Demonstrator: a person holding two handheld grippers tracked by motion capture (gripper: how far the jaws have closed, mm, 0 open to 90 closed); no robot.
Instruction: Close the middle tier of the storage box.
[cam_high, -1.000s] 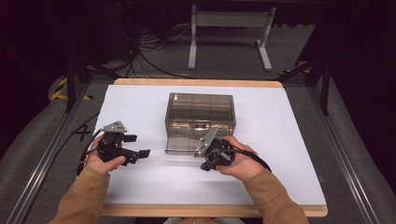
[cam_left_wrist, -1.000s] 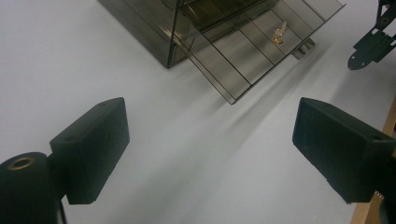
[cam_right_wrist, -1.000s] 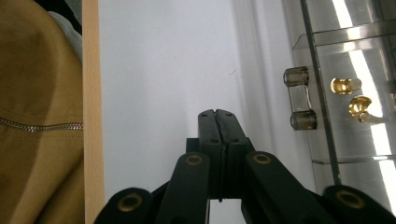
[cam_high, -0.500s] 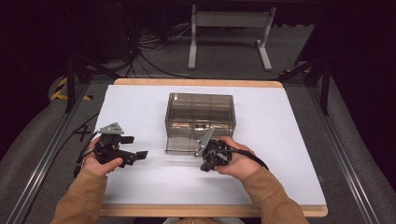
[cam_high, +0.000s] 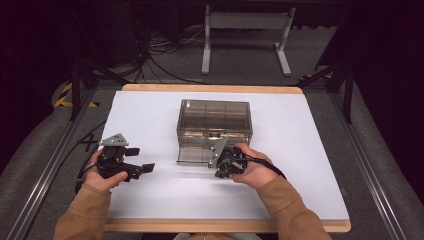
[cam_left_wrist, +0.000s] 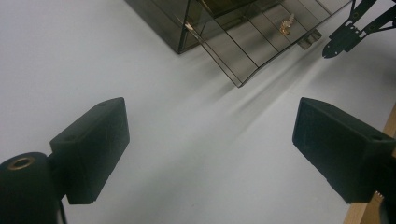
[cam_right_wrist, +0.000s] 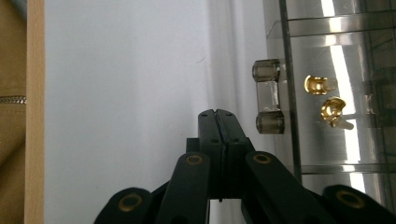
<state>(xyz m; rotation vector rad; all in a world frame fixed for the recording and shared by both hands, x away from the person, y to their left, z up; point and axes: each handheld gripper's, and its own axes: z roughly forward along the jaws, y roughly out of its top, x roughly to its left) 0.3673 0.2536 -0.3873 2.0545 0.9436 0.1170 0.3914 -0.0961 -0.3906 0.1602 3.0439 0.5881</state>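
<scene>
Nothing much is shifting since a second ago: both grippers are resting on the white table sheet (cam_high: 300, 150).
Right gripper (cam_right_wrist: 217, 116), jaws pressed together, is sitting just beside the smoky transparent plastic box (cam_high: 214, 122); left gripper (cam_high: 142, 167) is spread wide, well apart from it, grey carpet beyond.

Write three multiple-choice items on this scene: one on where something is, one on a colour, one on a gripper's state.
1. Where does the open lid of the clear smoky box lie?
A. flat on the table on the box's near side
B. shut on top of the box
C. leaning on the box's far wall

2. What colour are the small clips mounted in that lid?
A. red
B. gold
C. blue

3. How do the jaws of the right gripper stand?
A. wide apart
B. closed on a cup
C. pressed together with nothing between

Key: 1 A, the high view shows the lid lying toward the person; 2 B, the right gripper view shows them shiny gold; 3 C, that view shows the pads meeting beside the lid's handle.
</scene>
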